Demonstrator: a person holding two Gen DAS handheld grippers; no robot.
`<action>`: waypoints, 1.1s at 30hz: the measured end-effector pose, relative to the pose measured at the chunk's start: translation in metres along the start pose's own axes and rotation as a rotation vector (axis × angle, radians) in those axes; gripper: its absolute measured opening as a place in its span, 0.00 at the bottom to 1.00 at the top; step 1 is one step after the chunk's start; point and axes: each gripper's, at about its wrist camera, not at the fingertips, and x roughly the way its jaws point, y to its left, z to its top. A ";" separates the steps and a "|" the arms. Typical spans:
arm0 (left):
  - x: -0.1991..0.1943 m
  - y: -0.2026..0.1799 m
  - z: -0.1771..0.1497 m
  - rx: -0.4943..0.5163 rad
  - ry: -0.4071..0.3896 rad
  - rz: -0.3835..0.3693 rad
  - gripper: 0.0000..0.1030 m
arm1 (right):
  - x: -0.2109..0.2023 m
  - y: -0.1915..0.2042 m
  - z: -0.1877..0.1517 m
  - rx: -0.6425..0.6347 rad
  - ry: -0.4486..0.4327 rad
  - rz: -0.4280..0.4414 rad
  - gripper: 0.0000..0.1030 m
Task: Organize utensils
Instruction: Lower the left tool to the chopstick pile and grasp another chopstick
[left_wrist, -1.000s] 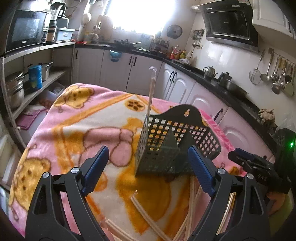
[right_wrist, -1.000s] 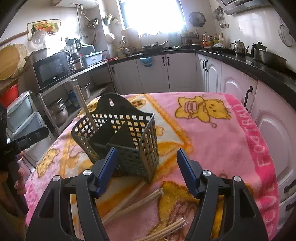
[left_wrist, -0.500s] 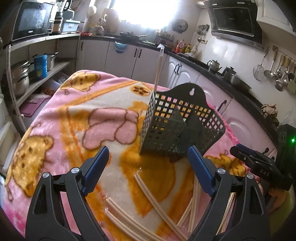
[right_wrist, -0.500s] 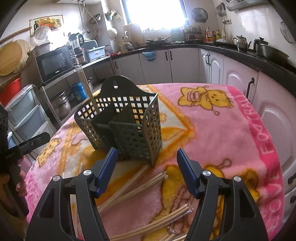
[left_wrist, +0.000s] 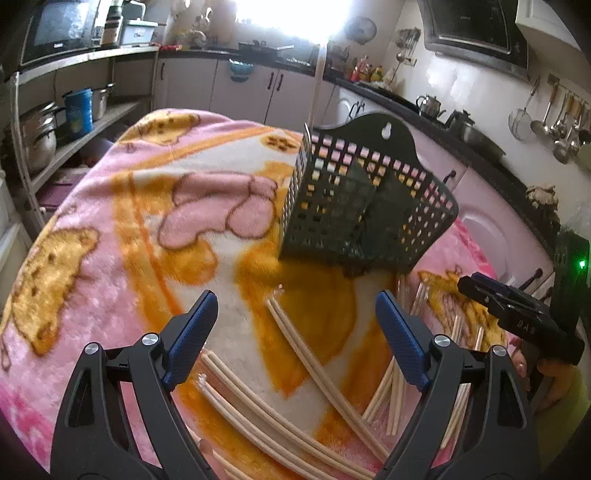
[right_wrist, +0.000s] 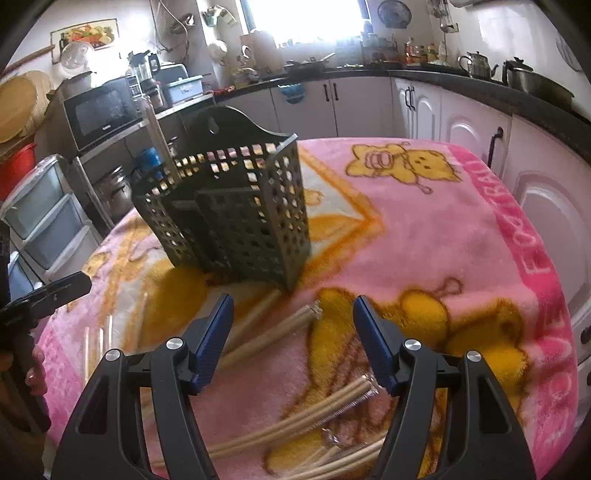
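Both grippers lower now – fingers apart, empty.
Left gripper (left_wrist: 295, 325) and right gripper (right_wrist: 293, 325) came nearer the chopsticks (left_wrist: 314, 362) before the basket (left_wrist: 354, 206) – pickup seems next.

R gripper (right_wrist: 293, 325) jaws apart over wrapped chopsticks (right_wrist: 273, 332), dark basket (right_wrist: 236, 218) behind, on blanket (right_wrist: 424, 236).

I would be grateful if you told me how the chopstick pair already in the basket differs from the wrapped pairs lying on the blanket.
The chopstick pair in the basket stands nearly upright in a rear corner of the black perforated basket; the wrapped pairs on the blanket lie flat. The first is alone, the others are scattered in several directions in front of the basket. All look like pale chopsticks, and neither gripper holds any.
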 end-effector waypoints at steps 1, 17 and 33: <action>0.003 -0.001 -0.002 -0.001 0.010 -0.002 0.76 | 0.001 -0.002 -0.002 0.002 0.004 -0.002 0.63; 0.044 -0.006 -0.024 -0.005 0.153 -0.010 0.59 | 0.036 -0.009 -0.008 -0.022 0.088 -0.044 0.45; 0.065 0.006 -0.019 -0.087 0.204 -0.005 0.28 | 0.063 -0.009 -0.004 -0.037 0.133 -0.035 0.03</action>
